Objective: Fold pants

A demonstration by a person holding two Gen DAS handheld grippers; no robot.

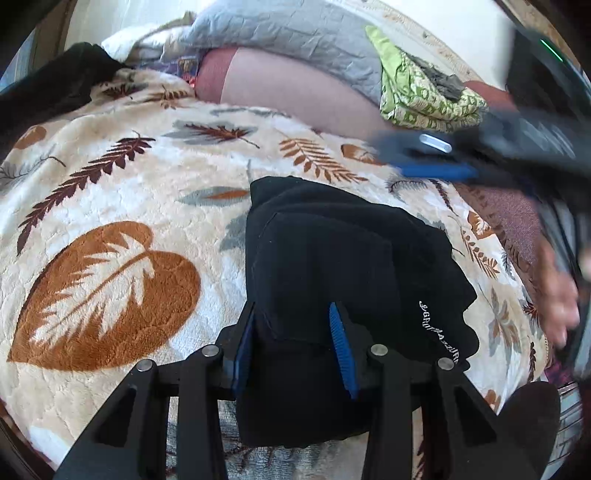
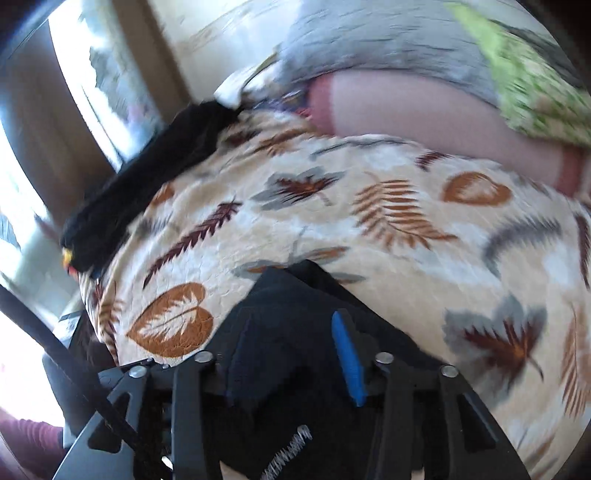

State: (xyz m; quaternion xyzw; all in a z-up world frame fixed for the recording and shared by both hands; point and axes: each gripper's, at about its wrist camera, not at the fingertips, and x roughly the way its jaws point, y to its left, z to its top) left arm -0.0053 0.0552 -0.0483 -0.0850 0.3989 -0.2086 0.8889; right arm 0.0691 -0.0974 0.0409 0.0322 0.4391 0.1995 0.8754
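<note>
Lying bunched between the blue-padded fingers of the left gripper (image 1: 293,354), the black fabric pants (image 1: 332,258) rest folded on a cream fleece blanket printed with brown and grey leaves (image 1: 129,206). The left gripper's fingers stand apart with the dark cloth filling the gap, so whether they pinch it or merely straddle it cannot be told. White lettering runs along the pants' right edge. In the right wrist view, the right gripper (image 2: 291,360) sits over the same black pants (image 2: 295,314); its fingers are spread with cloth between them, and whether they clamp it cannot be told either, since the frame is blurred. In the left wrist view the right gripper (image 1: 424,158) appears as a blurred dark shape with a blue pad, above the blanket to the right, and the person's right hand (image 1: 557,302) shows at the right edge. Farther back, a pink pillow (image 1: 295,88) lies beside a green patterned cloth (image 1: 424,96), with a grey quilted blanket (image 1: 288,33) behind. Another black garment (image 1: 48,81) is heaped at the far left.
</note>
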